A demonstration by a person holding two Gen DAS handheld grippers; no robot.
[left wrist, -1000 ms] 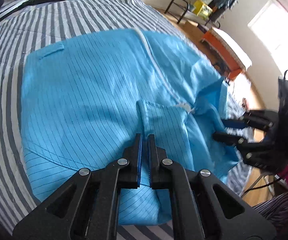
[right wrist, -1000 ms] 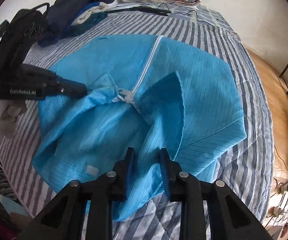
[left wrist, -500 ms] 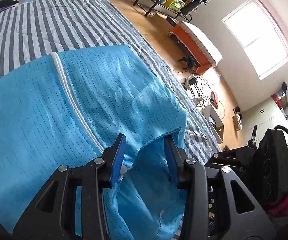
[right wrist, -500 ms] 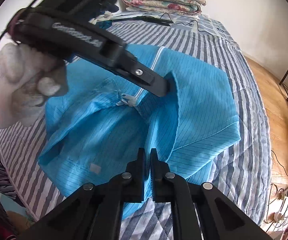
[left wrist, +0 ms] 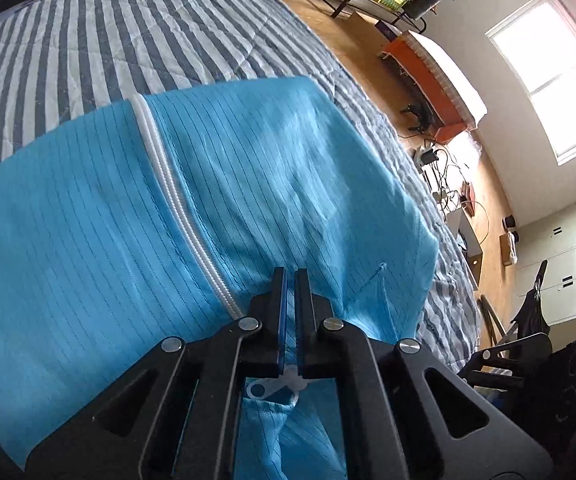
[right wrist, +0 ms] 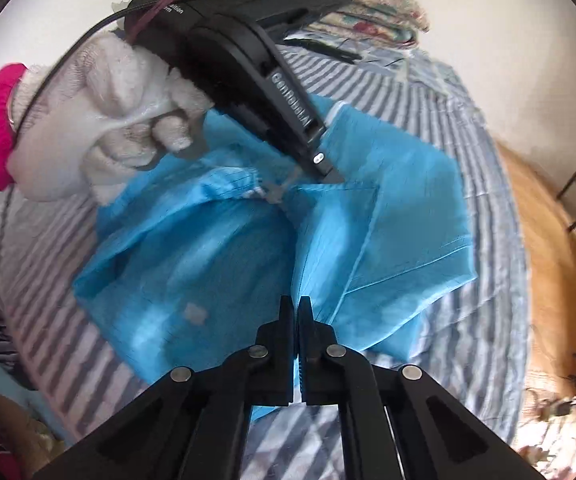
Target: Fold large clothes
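A grey-and-white striped quilt (left wrist: 136, 32) covers the bed. At its far end lies a folded floral blanket (right wrist: 387, 0) — just before it, a long black device with a cable (right wrist: 319, 48). Beyond the bed, wooden floor (left wrist: 483, 184), an orange bench (left wrist: 435, 84), a bright window (left wrist: 547, 76) — and tangled cords (left wrist: 443, 176).

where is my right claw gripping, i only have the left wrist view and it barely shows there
observer: the right claw is shut on a raised ridge of the blue garment, at the edge nearest that camera.
operator: and where does my left claw sit seen from that side
observer: the left claw has its tip at the collar, just beside the white zipper pull.
operator: anything on the cloth i cant see
observer: a small pale patch on the garment's lower left part, too blurred to read.
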